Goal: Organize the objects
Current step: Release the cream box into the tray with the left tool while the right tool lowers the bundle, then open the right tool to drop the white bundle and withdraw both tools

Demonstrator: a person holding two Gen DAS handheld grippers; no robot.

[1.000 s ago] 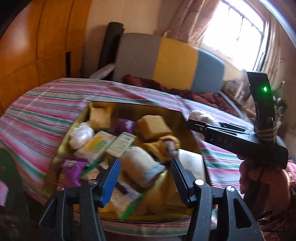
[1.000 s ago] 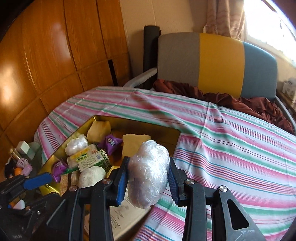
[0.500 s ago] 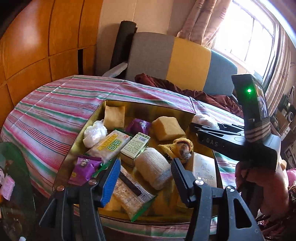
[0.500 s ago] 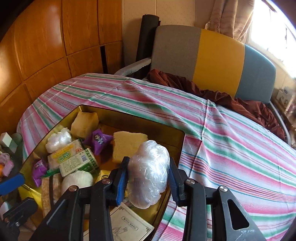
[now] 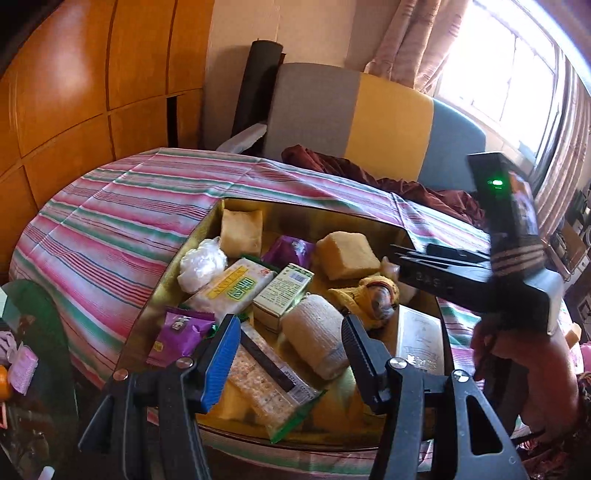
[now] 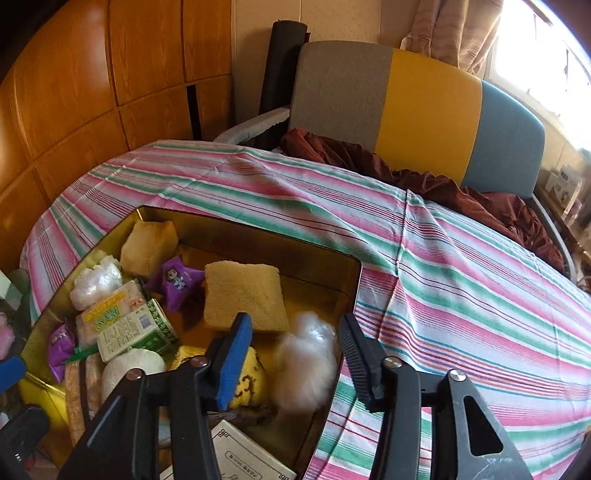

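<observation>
Wood panel wall (image 6: 92, 92) on the left, cream wall (image 5: 280, 33) behind. Chair back (image 6: 417, 107) in grey, yellow and blue stands past the striped tablecloth (image 6: 461, 280), dark red cloth (image 6: 424, 177) bunched on it. Bright window (image 5: 498, 74) with curtain (image 5: 406, 44), top right.

I see the white plastic-wrapped bundle (image 6: 304, 367) blurred, inside the gold tin (image 6: 258, 236) at its right wall, beside the yellow knitted toy (image 6: 251, 384). The tin also holds a yellow sponge (image 6: 243, 295), purple packets (image 6: 177, 280), a green-and-white box (image 6: 136, 334) and a bandage roll (image 5: 319, 341).
</observation>
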